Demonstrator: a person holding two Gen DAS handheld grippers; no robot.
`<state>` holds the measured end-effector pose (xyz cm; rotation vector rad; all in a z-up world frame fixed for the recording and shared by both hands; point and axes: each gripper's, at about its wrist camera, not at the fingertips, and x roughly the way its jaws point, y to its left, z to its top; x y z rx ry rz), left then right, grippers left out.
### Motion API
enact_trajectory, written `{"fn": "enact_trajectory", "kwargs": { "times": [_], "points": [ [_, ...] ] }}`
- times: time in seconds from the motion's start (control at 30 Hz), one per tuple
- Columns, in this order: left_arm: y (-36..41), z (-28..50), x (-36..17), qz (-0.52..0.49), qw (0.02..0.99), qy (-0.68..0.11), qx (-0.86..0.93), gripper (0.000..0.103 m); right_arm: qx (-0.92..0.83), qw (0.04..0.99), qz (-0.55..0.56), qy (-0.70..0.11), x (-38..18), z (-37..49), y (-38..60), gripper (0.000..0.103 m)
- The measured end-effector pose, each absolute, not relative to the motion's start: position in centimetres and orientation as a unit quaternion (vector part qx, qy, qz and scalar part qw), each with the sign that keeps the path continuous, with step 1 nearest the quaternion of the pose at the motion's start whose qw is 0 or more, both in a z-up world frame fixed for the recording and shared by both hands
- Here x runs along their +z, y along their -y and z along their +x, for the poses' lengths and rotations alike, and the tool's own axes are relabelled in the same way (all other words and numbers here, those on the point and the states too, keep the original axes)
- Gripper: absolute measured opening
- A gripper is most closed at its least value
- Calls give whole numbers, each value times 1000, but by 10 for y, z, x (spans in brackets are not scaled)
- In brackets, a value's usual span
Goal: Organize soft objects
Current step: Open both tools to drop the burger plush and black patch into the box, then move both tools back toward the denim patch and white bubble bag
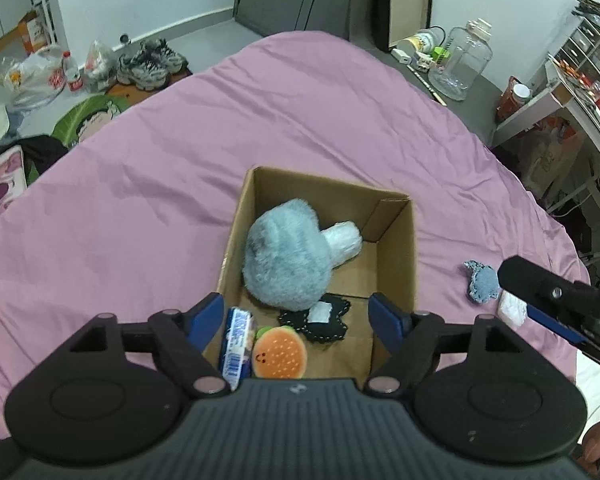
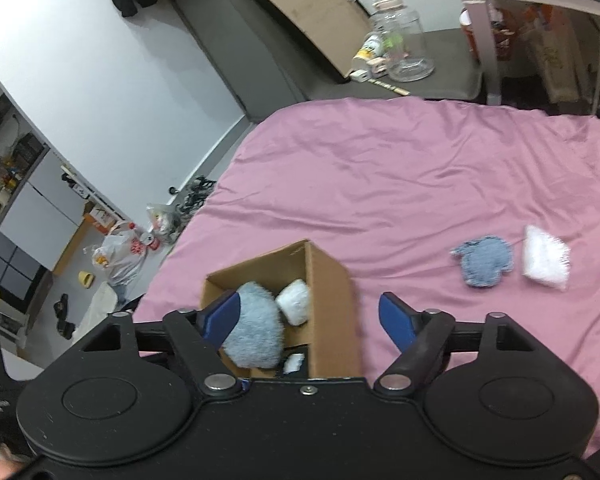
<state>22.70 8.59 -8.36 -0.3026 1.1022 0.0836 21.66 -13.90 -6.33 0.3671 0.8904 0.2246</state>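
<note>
Left wrist view: left gripper spread wide, holding nothing, above the near end of one open cardboard box on the pink bedsheet. In the box: one blue-grey plush mushroom, one black felt piece, one burger plush, one blue-white packet against the box's left wall. Right of the box: one blue knit piece and one white pad, with the right gripper's arm over them. Wide bare sheet left of and beyond the box.

Right wrist view: right gripper released, empty, straddling the box's right wall. Mushroom inside. Knit piece and white pad lie just beside each other, well right of the box; open sheet beyond.
</note>
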Motion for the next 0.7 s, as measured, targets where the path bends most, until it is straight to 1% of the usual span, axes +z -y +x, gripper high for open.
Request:
{"fn": "enact_trajectory", "kwargs": {
  "times": [0.1,0.23,0.4,0.7],
  "points": [
    [-74,228,-79,-136,842,-521,34,79,99,881,181,-425,-63,214,153,82],
    [-56,229,-74,-122,846,-519,27,79,86,881,183,-427,-64,212,174,85],
    [-36,231,-70,-111,848,-517,24,80,68,883,181,-427,-67,209,196,92],
    [2,233,-64,-83,852,-516,15,80,59,883,186,-427,-77,204,234,98]
  ]
}}
